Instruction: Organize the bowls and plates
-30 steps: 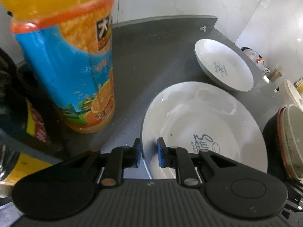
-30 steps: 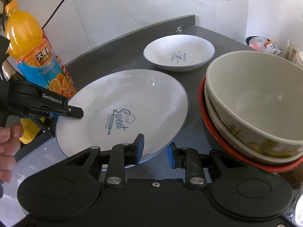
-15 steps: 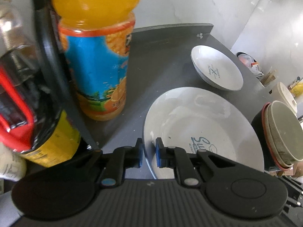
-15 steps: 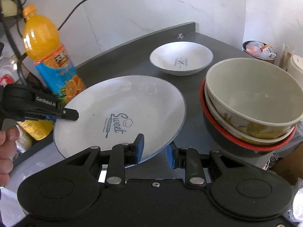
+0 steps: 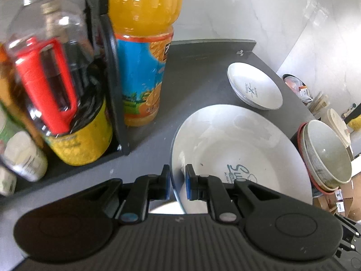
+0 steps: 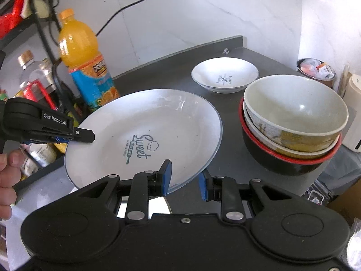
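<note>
A large white plate (image 5: 237, 149) printed "Sweet" hangs tilted above the dark counter (image 5: 194, 74). My left gripper (image 5: 177, 185) is shut on its left rim; the right wrist view shows that gripper (image 6: 77, 135) clamped there, a hand behind it. My right gripper (image 6: 185, 181) is open, with the plate's (image 6: 144, 131) near rim between its blue pads, untouched. A small deep white plate (image 6: 225, 74) sits at the counter's far end. Stacked bowls (image 6: 293, 113), cream ones in a black and red one, stand at the right.
An orange juice bottle (image 6: 85, 63) stands left of the plate. Behind it a black rack (image 5: 110, 79) holds a clear bottle with a red handle (image 5: 52, 74) and jars. Marble walls close the back. A bin (image 6: 315, 67) and boxes lie beyond the counter's right edge.
The left gripper has carried the large plate up and back from the juice bottle, bringing the rack into view. The right gripper rose with it, still open at the near rim.
</note>
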